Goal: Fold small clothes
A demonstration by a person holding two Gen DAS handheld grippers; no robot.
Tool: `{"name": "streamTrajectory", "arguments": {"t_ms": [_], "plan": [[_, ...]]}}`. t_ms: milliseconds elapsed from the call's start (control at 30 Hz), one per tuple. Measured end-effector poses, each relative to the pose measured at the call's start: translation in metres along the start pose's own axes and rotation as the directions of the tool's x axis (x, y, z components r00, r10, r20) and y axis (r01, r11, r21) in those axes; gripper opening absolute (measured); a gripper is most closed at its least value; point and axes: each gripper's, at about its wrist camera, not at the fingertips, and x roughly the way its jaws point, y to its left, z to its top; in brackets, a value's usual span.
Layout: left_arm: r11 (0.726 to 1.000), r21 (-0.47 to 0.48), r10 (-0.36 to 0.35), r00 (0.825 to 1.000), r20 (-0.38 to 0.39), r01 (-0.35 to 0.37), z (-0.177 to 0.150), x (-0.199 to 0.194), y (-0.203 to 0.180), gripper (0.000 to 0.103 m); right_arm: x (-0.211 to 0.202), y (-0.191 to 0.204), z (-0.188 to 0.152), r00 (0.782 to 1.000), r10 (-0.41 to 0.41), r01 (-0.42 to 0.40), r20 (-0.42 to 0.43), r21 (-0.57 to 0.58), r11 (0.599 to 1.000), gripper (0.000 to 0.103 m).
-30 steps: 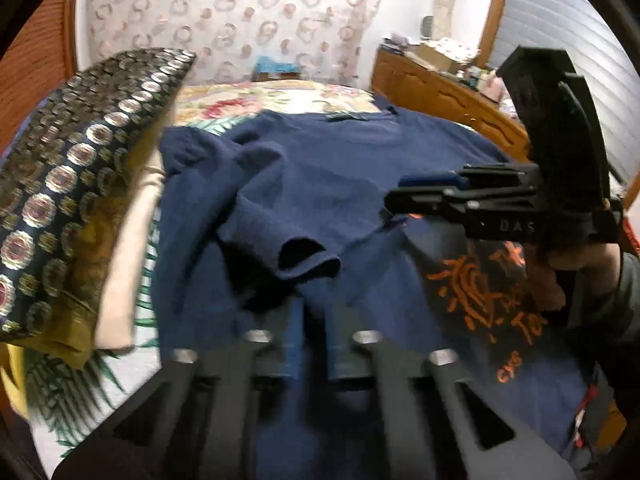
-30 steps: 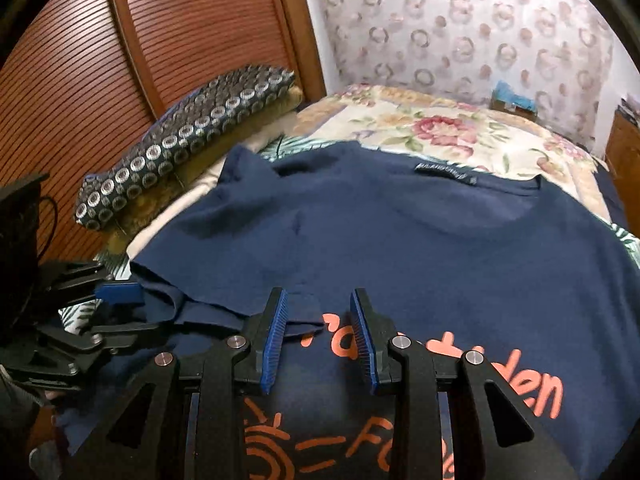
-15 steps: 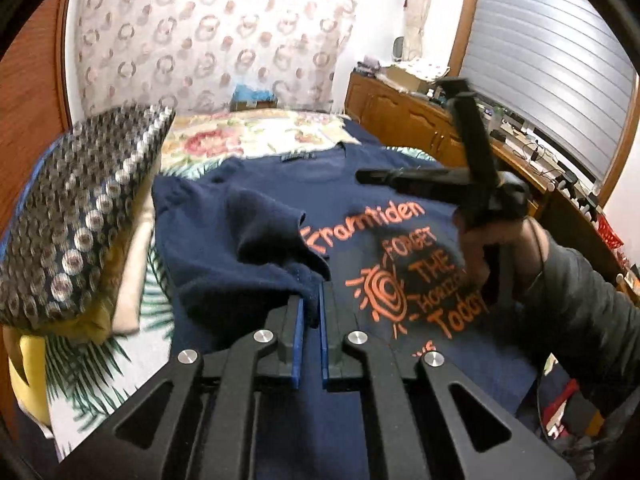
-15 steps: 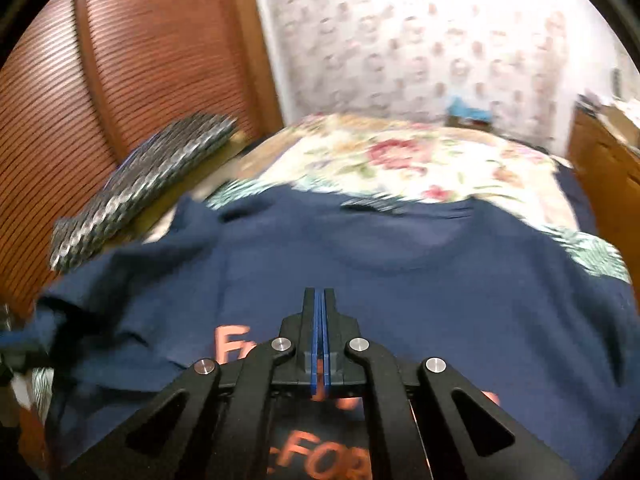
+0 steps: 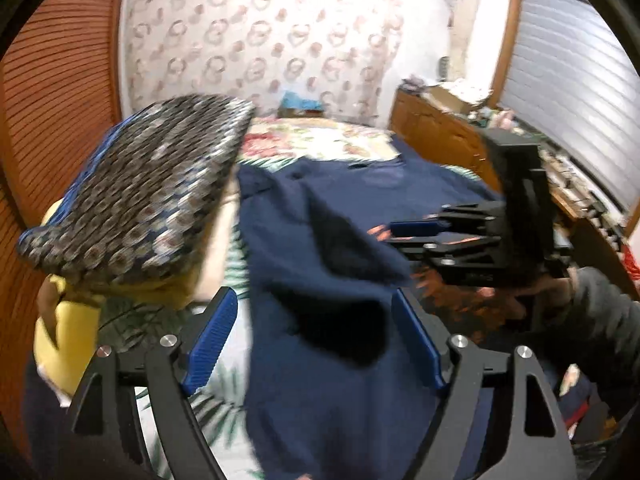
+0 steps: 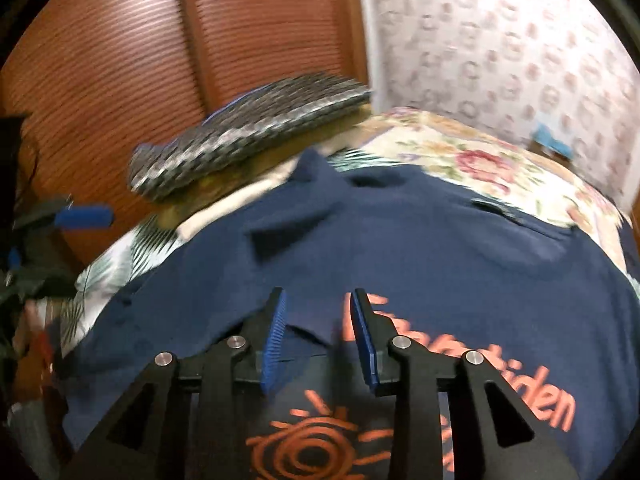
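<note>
The jaws of the left gripper (image 5: 316, 344) are seen spread wide, having just been opening, and nothing is pinched between the blue pads (image 5: 210, 342); the folded-in sleeve (image 5: 348, 264) lies loose below and ahead of them, so a release after the sleeve was laid over the body is the likely reading. The jaws of the right gripper (image 6: 318, 336) are held at a narrow gap, also just opened, and although cloth is seen through that gap, no fabric is clamped by the pads. Both tools are angled down over the same garment, probably so that the next fold can be started from the near edge. The navy T-shirt (image 6: 420, 248) is spread front up across the bed (image 6: 460, 152), collar towards the far wall, with the left sleeve turned inward in a soft, rumpled flap and the hem nearest the cameras. An orange sun print (image 6: 308, 440) and orange lettering are shown on the chest, partly covered by the right tool. The cloth looks thick and limp, with shallow creases near the shoulder. A patterned cushion (image 5: 140, 200) is stacked on pale bedding just beside the shirt's left edge, and a wooden dresser (image 5: 436, 136) stands along the far right.
</note>
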Motion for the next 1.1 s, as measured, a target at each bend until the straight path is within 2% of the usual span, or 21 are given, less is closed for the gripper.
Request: {"name": "streamTrajectory", "arguments": {"t_ms": [67, 300, 400, 500, 533, 567, 600, 667, 767, 867, 967, 1033, 1067, 1100], "plan": [[0.999, -0.007, 0.033, 0.999, -0.016, -0.034, -0.007, 0.003, 0.008, 0.08, 0.005, 0.001, 0.001, 1.0, 0.002, -0.003, -0.022, -0.034, 0.999, 0.035], [0.999, -0.022, 0.041, 0.997, -0.06, -0.042, -0.027, 0.015, 0.018, 0.08, 0.021, 0.015, 0.015, 0.998, 0.012, -0.018, -0.054, -0.113, 0.993, 0.037], [0.999, -0.021, 0.047, 0.995, -0.083, -0.049, -0.029, 0.024, 0.017, 0.08, 0.024, 0.021, 0.014, 0.997, -0.027, 0.015, -0.077, -0.156, 0.988, 0.039], [0.998, -0.015, 0.064, 0.991, -0.114, -0.066, -0.03, 0.036, 0.017, 0.08, 0.03, 0.021, 0.017, 0.994, -0.025, 0.008, -0.103, -0.159, 0.987, 0.037], [0.997, -0.012, 0.07, 0.99, -0.124, -0.072, -0.031, 0.039, 0.018, 0.08, 0.031, 0.021, 0.017, 0.994, -0.038, 0.021, -0.1, -0.163, 0.986, 0.032], [0.997, -0.008, 0.08, 0.988, -0.134, -0.082, -0.033, 0.042, 0.019, 0.08, 0.031, 0.021, 0.017, 0.994, -0.044, 0.027, -0.1, -0.165, 0.986, 0.016], [0.996, -0.004, 0.09, 0.986, -0.141, -0.092, -0.033, 0.044, 0.018, 0.08, 0.03, 0.017, 0.015, 0.994, -0.046, 0.03, -0.1, -0.16, 0.987, 0.005], [0.994, 0.0, 0.106, 0.982, -0.155, -0.108, -0.037, 0.047, 0.021, 0.08, 0.029, 0.01, 0.017, 0.994, -0.064, 0.051, -0.091, -0.143, 0.988, 0.001], [0.993, 0.005, 0.119, 0.98, -0.16, -0.12, -0.041, 0.05, 0.022, 0.08, 0.008, -0.006, 0.021, 0.992, -0.124, 0.121, -0.037, -0.079, 0.99, 0.001], [0.991, 0.021, 0.133, 0.979, -0.156, -0.131, -0.042, 0.051, 0.02, 0.08, -0.02, -0.034, 0.019, 0.978, -0.211, 0.211, 0.0, 0.039, 0.977, 0.001], [0.991, 0.022, 0.136, 0.979, -0.151, -0.134, -0.042, 0.051, 0.021, 0.08, -0.033, -0.052, 0.013, 0.948, -0.317, 0.316, 0.001, 0.093, 0.944, 0.001], [0.991, 0.022, 0.135, 0.98, -0.149, -0.134, -0.042, 0.052, 0.021, 0.08, -0.031, -0.057, 0.008, 0.941, -0.337, 0.338, -0.022, 0.115, 0.934, 0.001], [0.991, 0.022, 0.135, 0.98, -0.147, -0.133, -0.041, 0.052, 0.022, 0.08, -0.029, -0.057, 0.006, 0.942, -0.334, 0.335, -0.03, 0.123, 0.934, 0.006], [0.991, 0.023, 0.135, 0.98, -0.146, -0.133, -0.041, 0.052, 0.022, 0.08, -0.025, -0.055, 0.003, 0.94, -0.339, 0.341, -0.044, 0.121, 0.932, 0.019]]}}
